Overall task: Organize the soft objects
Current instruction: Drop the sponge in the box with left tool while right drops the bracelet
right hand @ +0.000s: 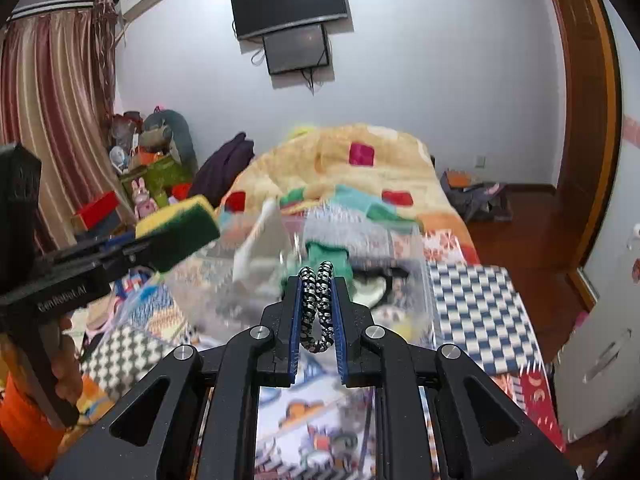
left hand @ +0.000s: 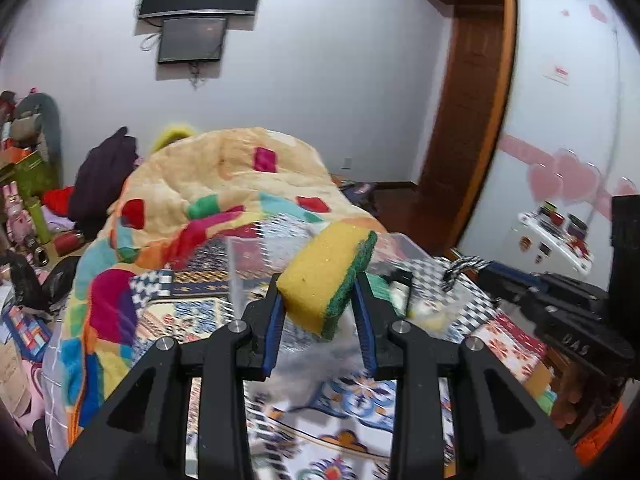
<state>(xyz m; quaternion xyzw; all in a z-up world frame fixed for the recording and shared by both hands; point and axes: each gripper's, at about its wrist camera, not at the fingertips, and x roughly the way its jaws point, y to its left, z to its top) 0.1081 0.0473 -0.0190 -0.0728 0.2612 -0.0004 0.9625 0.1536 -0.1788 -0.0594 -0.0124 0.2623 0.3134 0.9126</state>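
My left gripper (left hand: 320,288) is shut on a yellow and green sponge (left hand: 326,276) and holds it in the air above the bed. The sponge also shows in the right wrist view (right hand: 178,232). My right gripper (right hand: 318,284) is shut on a black and white braided rope (right hand: 318,304); the rope's end shows in the left wrist view (left hand: 460,270). A clear plastic box (right hand: 256,276) stands on the bed ahead of both grippers, with a green cloth (right hand: 328,258) and other soft things inside.
A colourful fleece blanket (left hand: 208,196) is heaped on the bed behind the box. The patterned bedspread (right hand: 476,304) lies below. Clutter stands at the left wall (right hand: 148,164). A wooden door frame (left hand: 468,120) and wood floor (right hand: 516,232) are on the right.
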